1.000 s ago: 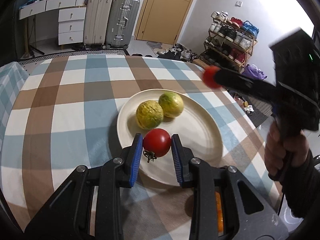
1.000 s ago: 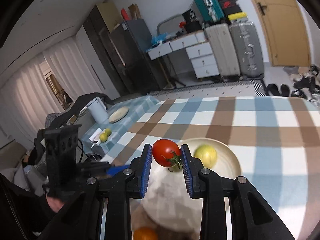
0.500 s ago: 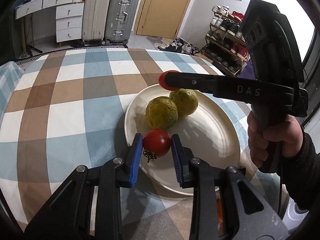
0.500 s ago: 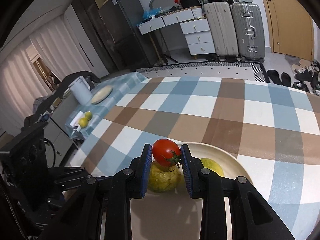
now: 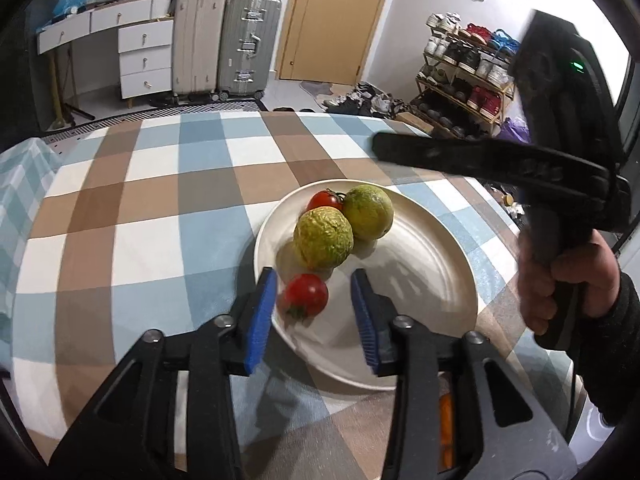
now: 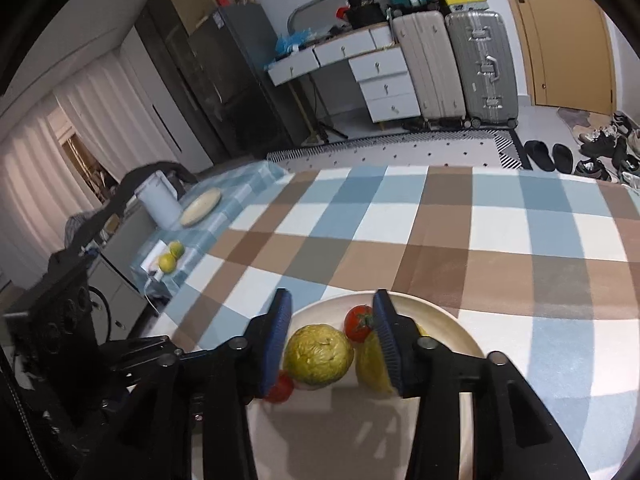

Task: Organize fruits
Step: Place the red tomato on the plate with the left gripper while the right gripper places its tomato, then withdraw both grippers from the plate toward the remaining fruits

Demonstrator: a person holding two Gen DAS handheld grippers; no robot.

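Note:
A cream plate (image 5: 420, 280) on the checked tablecloth holds two yellow-green citrus fruits (image 5: 323, 238) (image 5: 369, 212) and two red tomatoes. One tomato (image 5: 306, 294) lies on the plate's near edge between the blue pads of my open left gripper (image 5: 314, 312). The other tomato (image 5: 325, 200) lies at the plate's far side behind the citrus. In the right wrist view my right gripper (image 6: 330, 340) is open above the plate (image 6: 452, 328), over the rough citrus (image 6: 318, 354) and the far tomato (image 6: 358, 322). The right gripper's body (image 5: 560, 168) hovers right of the plate.
An orange fruit (image 5: 446, 432) peeks out under my left gripper's right arm. A side table at the left carries a white kettle (image 6: 158, 204), a small plate (image 6: 200, 206) and two limes (image 6: 172, 256). Suitcases, drawers and a shoe rack stand beyond the table.
Both grippers have opened and let go of their tomatoes, which now lie on the plate. The right gripper has drawn back to the right and tilted down.

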